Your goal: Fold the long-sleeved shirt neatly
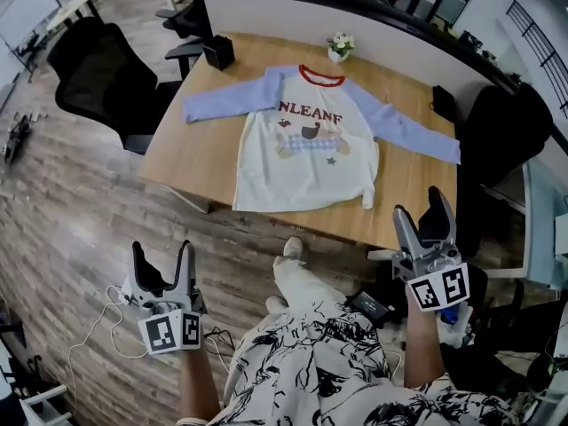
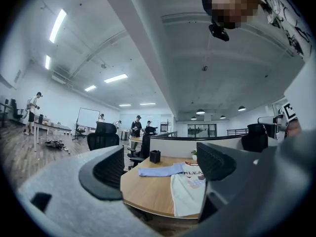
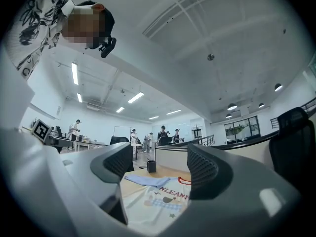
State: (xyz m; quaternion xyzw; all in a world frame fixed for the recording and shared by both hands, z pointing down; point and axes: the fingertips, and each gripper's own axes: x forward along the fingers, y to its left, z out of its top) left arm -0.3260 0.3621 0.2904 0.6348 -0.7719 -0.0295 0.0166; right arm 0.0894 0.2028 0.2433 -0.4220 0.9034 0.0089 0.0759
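Observation:
A long-sleeved shirt [image 1: 306, 153] lies flat and face up on the wooden table [image 1: 191, 158], white body, red collar, both blue sleeves spread out to the sides. It also shows as the shirt [image 2: 190, 186] in the left gripper view and as the shirt [image 3: 158, 201] in the right gripper view, seen between the jaws. My left gripper [image 1: 162, 267] hangs open below the table's near edge at the left, holding nothing. My right gripper [image 1: 424, 216] is open near the table's front right corner, also holding nothing.
A black pen holder [image 1: 218, 52] and a small flower pot [image 1: 339, 47] stand at the table's far edge. Black office chairs [image 1: 98, 74] stand left and right [image 1: 497, 140] of the table. A partition wall [image 1: 355, 25] runs behind it. Cables [image 1: 98, 327] lie on the floor.

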